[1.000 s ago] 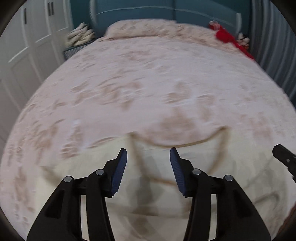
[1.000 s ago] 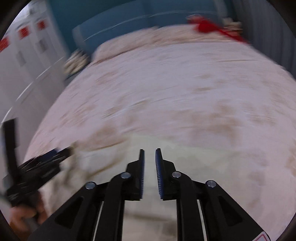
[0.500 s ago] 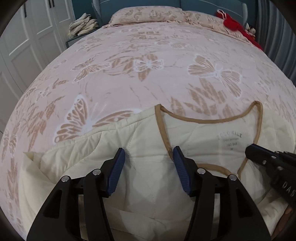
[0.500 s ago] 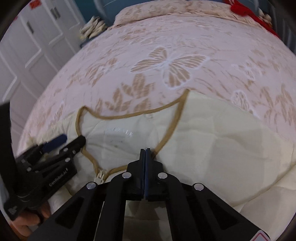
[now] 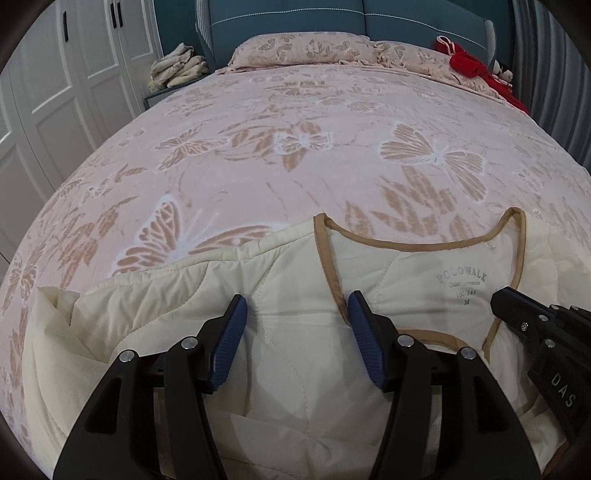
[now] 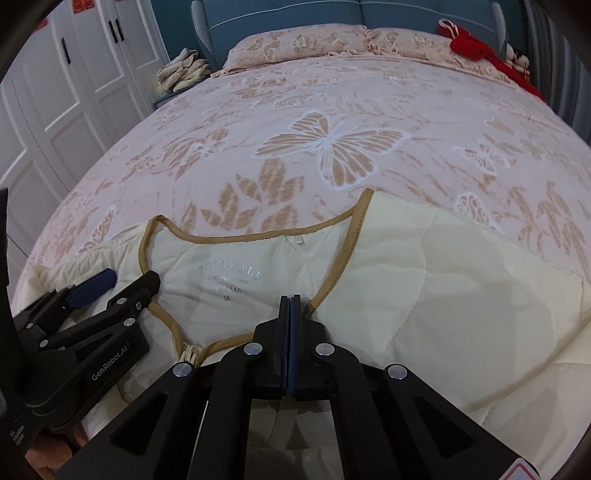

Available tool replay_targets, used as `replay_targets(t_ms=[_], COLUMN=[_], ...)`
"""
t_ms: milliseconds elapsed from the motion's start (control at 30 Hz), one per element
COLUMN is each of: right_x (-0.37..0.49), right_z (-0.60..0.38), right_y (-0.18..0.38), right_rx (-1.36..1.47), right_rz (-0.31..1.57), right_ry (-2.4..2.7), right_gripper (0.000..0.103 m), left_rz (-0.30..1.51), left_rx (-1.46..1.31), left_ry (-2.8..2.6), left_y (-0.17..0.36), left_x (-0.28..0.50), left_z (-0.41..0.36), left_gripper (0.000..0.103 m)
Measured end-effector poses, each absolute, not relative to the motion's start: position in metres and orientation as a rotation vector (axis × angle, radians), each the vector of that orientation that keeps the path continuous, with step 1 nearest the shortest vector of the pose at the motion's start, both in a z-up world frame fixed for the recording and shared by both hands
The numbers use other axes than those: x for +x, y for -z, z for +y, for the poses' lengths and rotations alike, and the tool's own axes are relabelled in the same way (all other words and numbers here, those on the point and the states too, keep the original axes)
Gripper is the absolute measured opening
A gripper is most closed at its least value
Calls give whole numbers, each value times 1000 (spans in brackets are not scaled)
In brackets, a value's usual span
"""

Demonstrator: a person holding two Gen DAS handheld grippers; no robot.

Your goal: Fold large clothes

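Observation:
A cream quilted jacket [image 5: 288, 362] with tan neckline trim [image 6: 255, 232] lies front-open on the near end of the bed, its inner size label facing up. My left gripper [image 5: 295, 321] hovers open just over the jacket's left shoulder, beside the trim, and the pads press nothing. In the right wrist view this left gripper [image 6: 133, 277] shows at the lower left. My right gripper [image 6: 290, 298] is shut, its tips down at the trim on the right of the neckline. No fabric shows between its pads. The left wrist view catches that right gripper [image 5: 498, 295] at the right edge.
The pink butterfly bedspread [image 5: 295, 166] stretches away to a pillow [image 5: 306, 48] and a blue headboard [image 6: 295, 14]. Red cloth [image 5: 469, 62] lies at the far right corner. Folded cloths [image 5: 177, 68] sit on a stand at the far left, beside white wardrobe doors [image 6: 55, 92].
Both grippers have come down toward the jacket's neckline. The right gripper's jaws went from a narrow gap to shut. The left jaws stand slightly wider.

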State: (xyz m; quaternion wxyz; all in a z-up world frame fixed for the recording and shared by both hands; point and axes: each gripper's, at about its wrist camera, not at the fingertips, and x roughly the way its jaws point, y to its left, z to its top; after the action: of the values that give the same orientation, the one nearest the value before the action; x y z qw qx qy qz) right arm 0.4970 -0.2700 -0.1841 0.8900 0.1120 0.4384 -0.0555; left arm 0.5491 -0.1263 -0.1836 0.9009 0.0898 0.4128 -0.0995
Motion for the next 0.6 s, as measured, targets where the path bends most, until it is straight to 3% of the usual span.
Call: replay_targets(t_ms=[200,267,333,367,433,500,600], right_x=[498,499,501,501,492,454,384], right_z=[-265,-265,-261,-259,-254,-254,-263], right_y=[184,184,179,175,156,120,84], right_rx=[191,191,162,143,116,150,190], right_rz=[897,903,929,946,960,878,825], right_ry=[133,134,147,154,183,190,197], right_gripper=[0,0,0,0,12,35,51], left_rz=[836,832,841,852,880,891,909], left_rx=[214,240,282,287,236,160,117], left_ry=[181,150,89,75,77,91,107], left_y=[184,183,179,175,156,137,110], left_x=[548,547,546,544,534,514,472], left_z=[-130,-133,-135,-133,-121,-103,-71], left_gripper=[59,65,83,84,85,93,95])
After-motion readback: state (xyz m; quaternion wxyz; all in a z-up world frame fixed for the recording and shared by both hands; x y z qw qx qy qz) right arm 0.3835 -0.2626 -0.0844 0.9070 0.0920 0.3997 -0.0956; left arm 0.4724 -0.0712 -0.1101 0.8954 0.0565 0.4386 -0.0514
